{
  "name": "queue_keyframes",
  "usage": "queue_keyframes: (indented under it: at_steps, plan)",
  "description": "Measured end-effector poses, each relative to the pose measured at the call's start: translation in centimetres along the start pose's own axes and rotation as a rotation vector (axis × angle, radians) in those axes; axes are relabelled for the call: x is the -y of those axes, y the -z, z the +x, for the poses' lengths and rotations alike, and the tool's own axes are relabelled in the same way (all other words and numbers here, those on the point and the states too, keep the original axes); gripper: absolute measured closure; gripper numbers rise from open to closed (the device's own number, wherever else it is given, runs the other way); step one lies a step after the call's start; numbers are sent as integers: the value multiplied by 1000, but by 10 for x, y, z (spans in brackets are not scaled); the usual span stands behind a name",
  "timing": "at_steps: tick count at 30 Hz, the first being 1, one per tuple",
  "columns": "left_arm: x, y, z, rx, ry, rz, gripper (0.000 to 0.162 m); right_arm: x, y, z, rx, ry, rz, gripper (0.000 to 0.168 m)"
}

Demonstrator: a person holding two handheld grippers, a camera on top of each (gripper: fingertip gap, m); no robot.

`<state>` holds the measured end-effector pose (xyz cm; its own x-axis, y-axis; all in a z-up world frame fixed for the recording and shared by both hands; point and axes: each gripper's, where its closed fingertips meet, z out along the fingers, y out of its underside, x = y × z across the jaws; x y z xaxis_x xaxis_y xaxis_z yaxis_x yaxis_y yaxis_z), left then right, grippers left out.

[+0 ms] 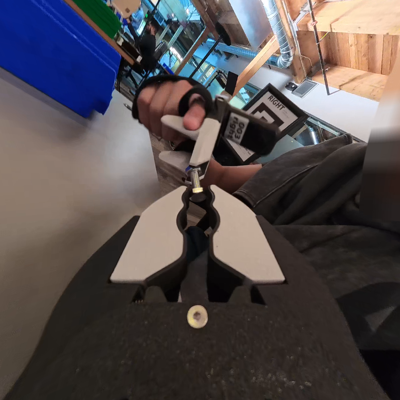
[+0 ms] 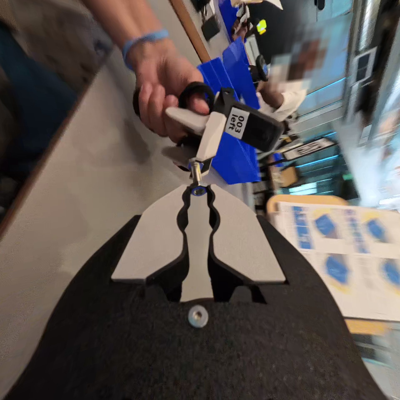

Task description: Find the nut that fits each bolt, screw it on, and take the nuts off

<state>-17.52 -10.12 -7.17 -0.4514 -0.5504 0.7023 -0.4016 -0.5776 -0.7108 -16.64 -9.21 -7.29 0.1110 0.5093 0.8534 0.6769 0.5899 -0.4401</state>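
**Bolt and nut held between two tongs, clear of the surface**

The left tongs (image 1: 198,191) were closed to a narrow gap around one end of a silver bolt (image 1: 194,179), which looked like its head. The shaft pointed straight away from them toward the right tongs (image 2: 198,190). These were pinched nearly shut on a blue nut (image 2: 199,192) at the other end of the shaft. From the right wrist view the nut's bore faced the camera, with the bolt running on beyond it to the other tool.

The bolt therefore bridged the two tools, each one gripping an end. The whole assembly hung in the air above the pale surface (image 1: 65,173), not resting on it. That hold made sense for threading. One tool could keep the bolt from spinning while the other turned the nut about the shared axis, and nothing underneath could drag on either part.

The person's right hand (image 1: 164,108) and left hand (image 2: 164,95) each squeezed a trigger, which would keep both grips firm.

Threads were bare along most of the shaft, so the nut sat only near the tip. It could not be judged from this moment alone whether it was going on or coming off.

Blue bins (image 1: 54,54) stood farther back on the surface, well away from the work. No other nuts or bolts could be made out in either view.
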Motion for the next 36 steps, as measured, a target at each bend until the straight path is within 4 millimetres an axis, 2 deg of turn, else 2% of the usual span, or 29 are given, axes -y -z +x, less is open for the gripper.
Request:
queue_keyframes:
  at_steps: [4,8,12,15,17,20,22,24,26,28,30,32,34,36]
  plan:
    - [-4,-5,1,-29,91,-22,147,2,6,-2,-187,417,-104,154]
    - [1,-3,5,-86,169,-2,147,7,8,4,-304,671,-153,154]
    - [2,-3,11,-99,220,-4,147,12,9,6,-389,741,-116,154]
    - [1,-2,11,-66,192,-15,147,12,8,7,-423,742,-99,153]
    - [1,-1,9,-39,172,-18,147,9,6,7,-432,684,-80,154]
    - [4,1,7,-20,138,-1,147,9,6,8,-423,505,-23,153]
    - [8,5,4,5,113,19,147,8,8,11,-419,357,14,141]
    - [16,12,4,17,77,67,148,2,10,17,-397,124,27,130]
    - [17,18,-4,113,4,59,147,-7,8,21,-305,-234,81,129]
    - [19,23,-9,215,-120,50,147,-15,0,18,-136,-666,149,123]
    - [25,27,-11,307,-245,54,147,-18,-7,23,22,-1115,250,111]
    - [29,32,-13,397,-345,51,147,-15,-13,19,297,-1538,332,102]
    - [30,34,-11,442,-411,46,147,-12,-14,21,548,-1862,436,109]
    - [27,35,-13,480,-448,12,147,-18,-18,23,598,-2048,499,132]
